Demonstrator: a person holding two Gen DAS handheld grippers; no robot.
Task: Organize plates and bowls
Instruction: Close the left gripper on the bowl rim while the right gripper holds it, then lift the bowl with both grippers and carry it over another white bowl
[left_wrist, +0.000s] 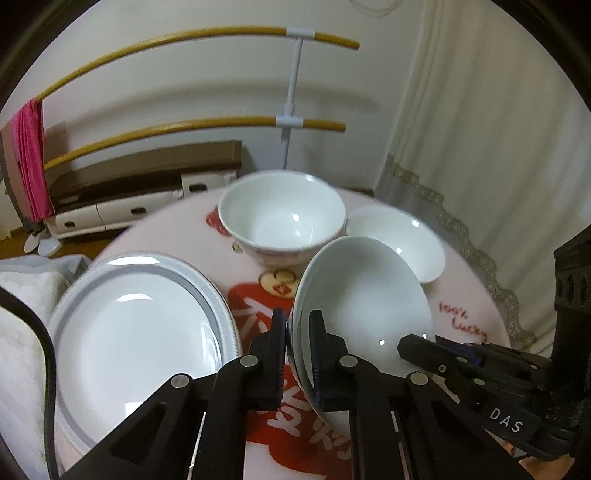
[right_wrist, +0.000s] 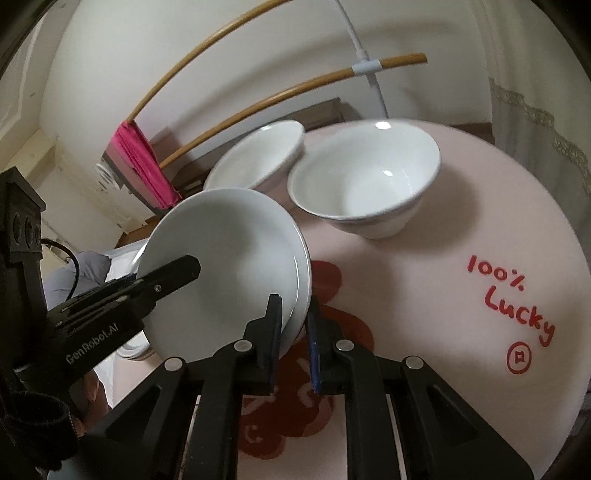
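On a round table (right_wrist: 461, 229) covered with a pale pink cloth printed in red, two grippers hold one small white dish (left_wrist: 364, 295) tilted on edge above the cloth. From the left wrist view, the left gripper (left_wrist: 297, 332) pinches the dish's near rim, one finger outside and one inside the bowl of the dish. The right gripper (left_wrist: 424, 345) reaches in from the right side, its tip against the dish's lower inner face; a white label on its arm reads "DAS".

From the right wrist view, the right gripper (right_wrist: 295, 317) is pressed tight on the rim of the same small white dish (right_wrist: 229, 273), which looks like two dishes nested together, though the edge is too blurred to be sure. The left gripper (right_wrist: 184, 267) comes in from the left across the dish's face, and its arm bears the brand "GenRobot.AI".

Behind the dish stands a deep white bowl (left_wrist: 282, 218), upright, with a shallower white bowl (left_wrist: 397, 240) just beside it on the right. A large white plate with a grey band (left_wrist: 136, 339) lies at the left edge of the table. Red writing on the cloth (right_wrist: 511, 299) reads "100% Lucky", with a small round coin symbol below it. A pink towel (left_wrist: 29, 158) hangs from a bamboo rail (left_wrist: 166, 40) behind the table.
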